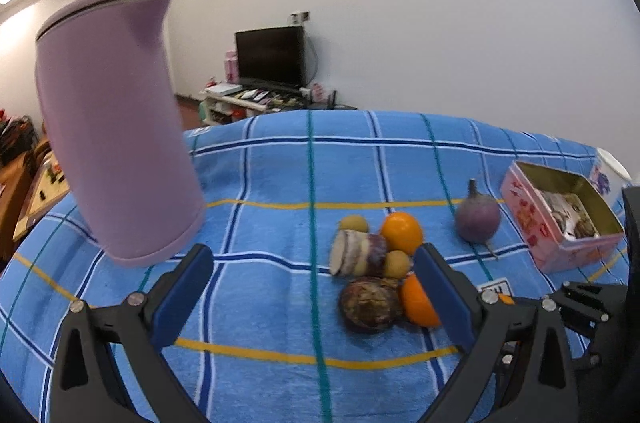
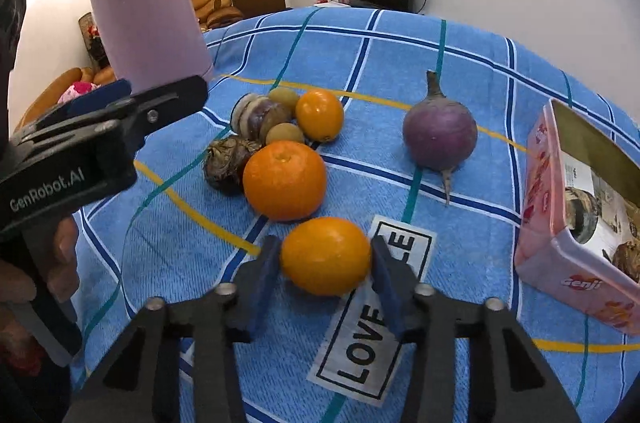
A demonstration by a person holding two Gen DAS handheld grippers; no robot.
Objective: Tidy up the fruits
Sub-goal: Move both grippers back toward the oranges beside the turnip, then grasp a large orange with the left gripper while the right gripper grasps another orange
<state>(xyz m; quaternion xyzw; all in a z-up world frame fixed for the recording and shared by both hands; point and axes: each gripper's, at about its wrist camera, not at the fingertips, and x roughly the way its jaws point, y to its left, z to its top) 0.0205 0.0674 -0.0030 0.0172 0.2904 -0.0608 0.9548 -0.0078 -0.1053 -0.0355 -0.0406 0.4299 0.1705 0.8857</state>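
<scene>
My right gripper (image 2: pixel 326 263) is shut on a small orange (image 2: pixel 326 255) that rests on the blue checked cloth, a blue pad against each side. Just beyond it lie a bigger orange (image 2: pixel 285 179), another orange (image 2: pixel 320 115), a dark wrinkled fruit (image 2: pixel 226 163), a cut purple-and-white root (image 2: pixel 256 115) and two small brown fruits. A purple turnip (image 2: pixel 439 135) stands apart to the right. My left gripper (image 1: pixel 312 259) is open with nothing held, hovering in front of the fruit pile (image 1: pixel 372 263). It also shows at the left of the right wrist view.
A lilac kettle (image 1: pixel 116 127) stands at the left of the cloth. A pink tin box (image 2: pixel 576 223), open and holding packets, sits at the right edge. A "LOVE" label (image 2: pixel 372 315) lies on the cloth under my right fingers. A person's hand (image 2: pixel 60 263) holds the left gripper.
</scene>
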